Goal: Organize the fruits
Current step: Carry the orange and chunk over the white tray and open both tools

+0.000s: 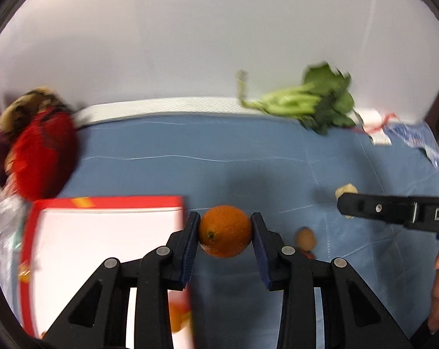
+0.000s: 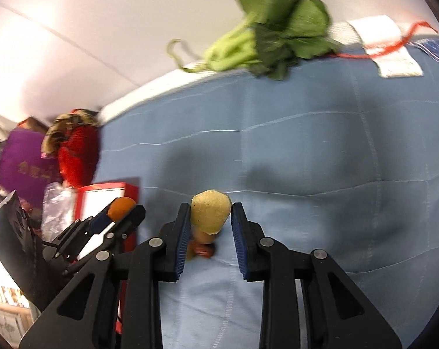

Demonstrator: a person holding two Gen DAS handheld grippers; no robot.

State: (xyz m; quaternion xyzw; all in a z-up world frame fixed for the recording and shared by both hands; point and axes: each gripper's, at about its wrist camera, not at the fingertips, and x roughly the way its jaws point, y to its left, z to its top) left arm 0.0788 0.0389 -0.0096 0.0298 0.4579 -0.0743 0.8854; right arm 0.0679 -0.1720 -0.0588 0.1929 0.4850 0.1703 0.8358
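Observation:
My left gripper (image 1: 224,226) is shut on an orange (image 1: 225,231), held just above the blue cloth beside a red-rimmed white box (image 1: 103,232). My right gripper (image 2: 210,218) is shut on a pale yellow fruit (image 2: 210,210), lifted off the cloth. In the right wrist view the left gripper (image 2: 123,213) shows at the lower left with the orange (image 2: 122,206) between its fingers. In the left wrist view the right gripper's finger (image 1: 394,212) reaches in from the right, and the yellow fruit (image 1: 346,189) peeks out behind it. A small brown fruit (image 1: 306,238) lies on the cloth.
A bunch of leafy greens (image 1: 312,101) lies at the far edge of the blue cloth (image 1: 190,151), next to a white tag with red string (image 1: 376,128). A red garment with a fur trim (image 1: 42,151) is piled at the left. Small reddish-brown fruits (image 2: 202,247) lie under the right gripper.

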